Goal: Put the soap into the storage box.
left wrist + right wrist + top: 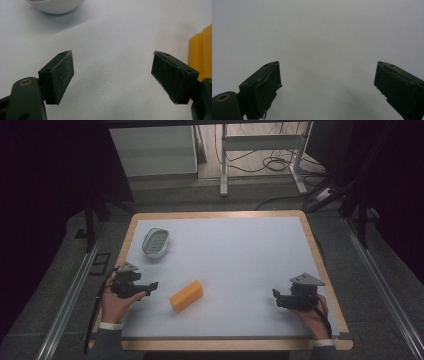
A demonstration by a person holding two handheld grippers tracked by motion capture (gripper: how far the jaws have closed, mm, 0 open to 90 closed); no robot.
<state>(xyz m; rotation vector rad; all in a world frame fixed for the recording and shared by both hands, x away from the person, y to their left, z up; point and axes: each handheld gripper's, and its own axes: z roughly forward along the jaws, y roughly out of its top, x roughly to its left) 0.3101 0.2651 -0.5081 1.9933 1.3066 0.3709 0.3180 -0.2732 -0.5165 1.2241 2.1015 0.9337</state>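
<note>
A yellow-orange block (186,295) lies on the white table top (235,255), left of centre near the front. My left gripper (151,286) is held just left of the block, open and empty, jaws pointing right. In the left gripper view the left gripper (112,75) has its jaws wide apart over bare table, with the block (201,55) at the right edge and a white dish (56,5) at the top. My right gripper (276,296) rests at the front right, open and empty; the right gripper view shows the right gripper (327,82) over bare white surface.
A white oval dish with a grey inside (155,242) sits at the table's back left. The table has a wooden rim (220,214). Beyond it are a metal frame's legs (224,165) and cables on the floor (275,162).
</note>
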